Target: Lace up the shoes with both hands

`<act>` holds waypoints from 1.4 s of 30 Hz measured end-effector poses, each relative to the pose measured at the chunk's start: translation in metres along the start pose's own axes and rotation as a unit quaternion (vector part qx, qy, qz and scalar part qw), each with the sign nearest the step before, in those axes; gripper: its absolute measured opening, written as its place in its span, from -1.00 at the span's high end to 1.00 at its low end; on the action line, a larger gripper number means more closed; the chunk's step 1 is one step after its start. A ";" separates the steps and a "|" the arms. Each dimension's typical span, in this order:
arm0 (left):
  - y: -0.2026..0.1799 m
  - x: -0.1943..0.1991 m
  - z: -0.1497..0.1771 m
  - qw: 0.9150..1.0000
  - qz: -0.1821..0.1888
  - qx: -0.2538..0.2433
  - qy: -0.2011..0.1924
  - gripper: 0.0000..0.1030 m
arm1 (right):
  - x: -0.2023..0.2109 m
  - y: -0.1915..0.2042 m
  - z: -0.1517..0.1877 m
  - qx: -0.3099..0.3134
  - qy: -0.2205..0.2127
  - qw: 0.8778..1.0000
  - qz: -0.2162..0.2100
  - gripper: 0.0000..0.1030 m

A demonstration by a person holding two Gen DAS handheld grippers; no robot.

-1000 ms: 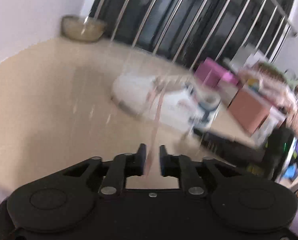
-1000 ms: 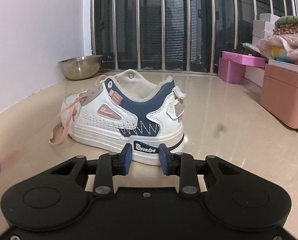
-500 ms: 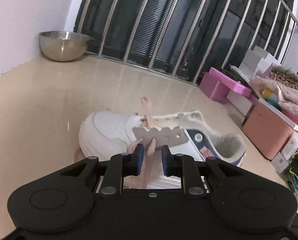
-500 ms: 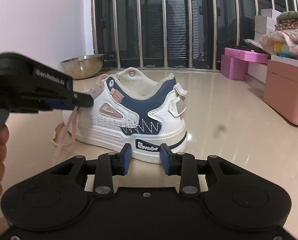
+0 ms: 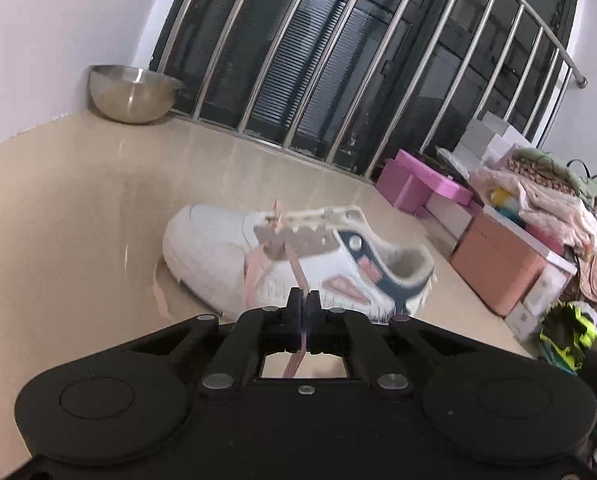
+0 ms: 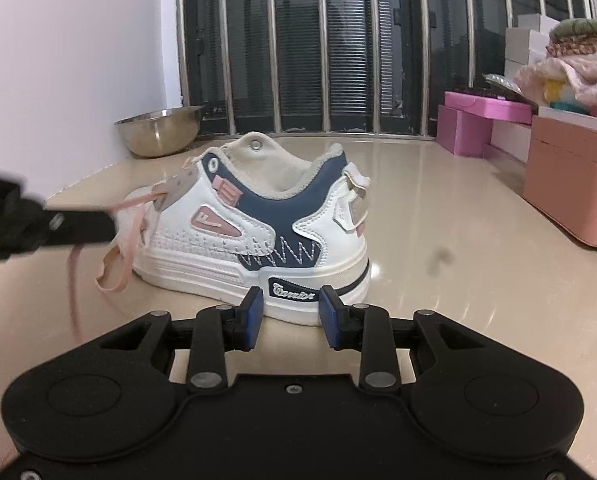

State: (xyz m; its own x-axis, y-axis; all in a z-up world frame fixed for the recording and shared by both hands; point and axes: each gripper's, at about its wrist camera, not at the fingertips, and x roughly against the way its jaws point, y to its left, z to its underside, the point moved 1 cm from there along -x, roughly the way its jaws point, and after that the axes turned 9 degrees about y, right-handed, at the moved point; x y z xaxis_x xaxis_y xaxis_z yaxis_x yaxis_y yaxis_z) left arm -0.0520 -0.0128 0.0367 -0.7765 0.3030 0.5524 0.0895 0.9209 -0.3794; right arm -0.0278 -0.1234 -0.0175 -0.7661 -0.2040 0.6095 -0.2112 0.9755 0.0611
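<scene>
Since the half-second-old frame, my left gripper (image 5: 303, 305) has drawn back from the sneaker (image 5: 298, 258) and pressed its pads together on the pink lace (image 5: 296, 266), which now runs taut from the lower eyelets to the pinch, its tail hanging below. Item: sneaker, white, navy and pink, upright on the beige tiled floor (image 5: 78, 208), toe toward the steel bowl (image 5: 132, 92); upper eyelets appear vacant. Item: my right gripper (image 6: 291, 308), pads spread, holding nothing, level with the heel just behind the sole. Risk, as I judge it: a harder pull could drag or tip the unheld shoe, or slip the flat lace through the pads; the other lace end (image 6: 114, 268), looped loose on the floor, could snag. Right view alone shows that slack loop, the heel tab and my left tool's side, blurred; left view alone shows the pinch itself and the eyelet row from above. Lacing stage: partly threaded, no further verdict.
</scene>
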 end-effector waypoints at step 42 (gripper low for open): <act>0.102 0.030 -0.018 0.996 -0.053 0.066 0.037 0.00 | -0.004 0.018 -0.069 0.244 0.039 0.964 -0.094 0.18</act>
State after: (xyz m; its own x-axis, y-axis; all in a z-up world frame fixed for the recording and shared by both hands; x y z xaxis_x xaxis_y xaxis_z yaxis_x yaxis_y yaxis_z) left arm -0.0544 0.0942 0.0281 -0.7287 0.2275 0.6459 -0.0774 0.9098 -0.4078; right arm 0.0137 -0.0997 0.0360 -0.6421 -0.3478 0.6832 -0.6170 0.7634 -0.1913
